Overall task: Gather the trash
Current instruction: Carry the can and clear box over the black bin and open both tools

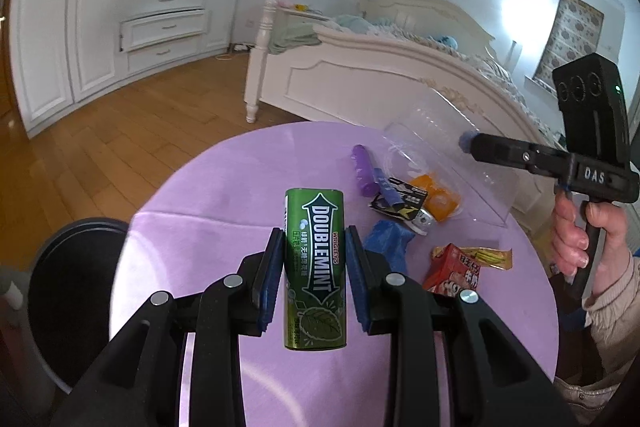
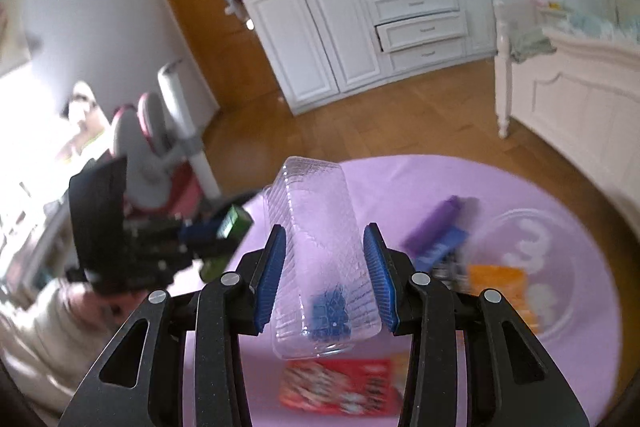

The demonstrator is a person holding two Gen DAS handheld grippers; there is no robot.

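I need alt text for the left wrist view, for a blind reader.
The left gripper holds a green Doublemint container above a round purple table scattered with wrappers. At right, a hand holds the right gripper, gripping a clear plastic bottle; a white bed stands behind.

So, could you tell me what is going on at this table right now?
A person is clearing trash off a round table with a purple cloth, one handheld gripper in each hand. The left gripper is shut on a green Doublemint gum container, held above the cloth. The right gripper holds a clear plastic bottle between its pads. A red snack wrapper, a purple tube, an orange packet and a crumpled blue scrap lie on the table.
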